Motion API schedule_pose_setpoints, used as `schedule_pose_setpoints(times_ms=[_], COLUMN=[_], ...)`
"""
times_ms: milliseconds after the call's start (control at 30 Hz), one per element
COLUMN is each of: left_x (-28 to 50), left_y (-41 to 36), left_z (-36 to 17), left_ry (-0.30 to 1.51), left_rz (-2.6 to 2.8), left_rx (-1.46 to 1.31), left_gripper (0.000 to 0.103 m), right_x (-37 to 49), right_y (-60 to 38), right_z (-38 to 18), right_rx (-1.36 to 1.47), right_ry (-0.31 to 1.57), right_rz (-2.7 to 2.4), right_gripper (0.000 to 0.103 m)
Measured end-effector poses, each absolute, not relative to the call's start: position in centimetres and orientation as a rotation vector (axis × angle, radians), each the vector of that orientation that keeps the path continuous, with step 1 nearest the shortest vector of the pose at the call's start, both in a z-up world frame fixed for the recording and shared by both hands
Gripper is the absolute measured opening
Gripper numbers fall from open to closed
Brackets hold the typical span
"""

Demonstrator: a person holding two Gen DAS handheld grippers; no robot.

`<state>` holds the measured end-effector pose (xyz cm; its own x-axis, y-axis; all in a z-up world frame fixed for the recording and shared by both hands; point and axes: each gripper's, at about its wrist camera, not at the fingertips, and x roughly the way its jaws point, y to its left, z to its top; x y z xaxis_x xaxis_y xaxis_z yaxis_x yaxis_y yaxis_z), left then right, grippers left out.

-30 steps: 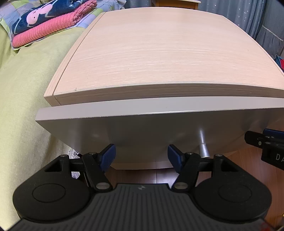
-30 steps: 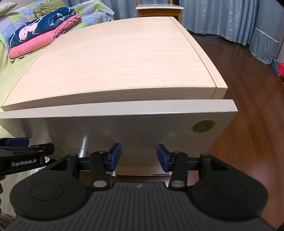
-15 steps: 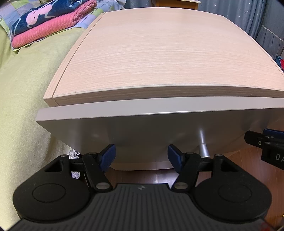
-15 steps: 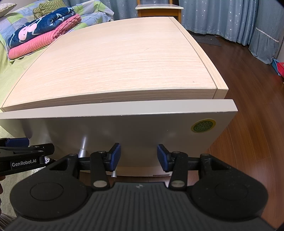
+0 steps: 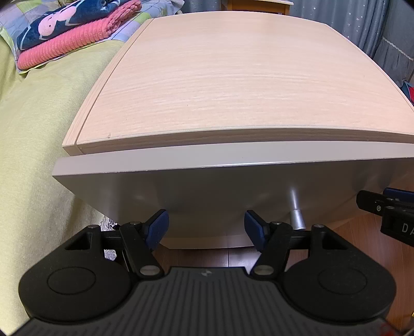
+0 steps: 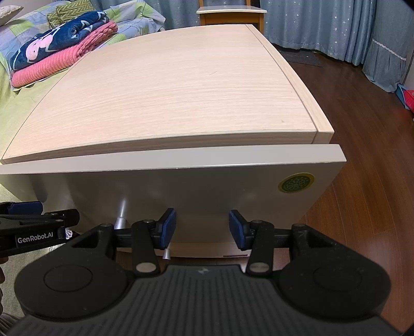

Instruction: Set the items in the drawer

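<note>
A bedside cabinet with a light wood top (image 5: 233, 77) (image 6: 168, 85) has a grey drawer front (image 5: 220, 188) (image 6: 207, 186) that sits close against the cabinet body. A silver handle (image 5: 296, 214) (image 6: 120, 217) sticks out of the front, low down. My left gripper (image 5: 206, 224) is open just in front of the lower edge of the drawer front, left of the handle post. My right gripper (image 6: 202, 224) is open too, level with it at the front's right half. Neither holds anything. No loose items show.
A bed with a yellow-green cover (image 5: 33, 129) lies left of the cabinet, with folded pink and navy blankets (image 6: 59, 51) on it. Dark wood floor (image 6: 362, 129) runs to the right. A wooden chair (image 6: 230, 13) and blue curtains (image 6: 323, 25) stand behind.
In the left wrist view the gap between the drawer front and the cabinet looks slightly narrower. Both grippers stay open and have hardly moved.
</note>
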<state>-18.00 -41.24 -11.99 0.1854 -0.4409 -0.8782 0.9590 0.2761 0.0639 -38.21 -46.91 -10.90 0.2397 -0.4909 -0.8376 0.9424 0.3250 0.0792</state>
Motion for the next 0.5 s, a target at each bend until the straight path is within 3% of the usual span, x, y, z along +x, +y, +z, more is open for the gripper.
schedule_pose_setpoints(times_ms=[500], left_x=[-18.82], left_y=[-41.41], left_z=[-11.83], left_ry=[0.875], left_rz=[-1.123], left_rx=[0.739], left_gripper=[0.066], right_x=[-38.14], right_y=[-47.31], right_z=[-10.83], right_rx=[0.679], right_ry=[0.816], right_rz=[-1.091], right_gripper=[0.041])
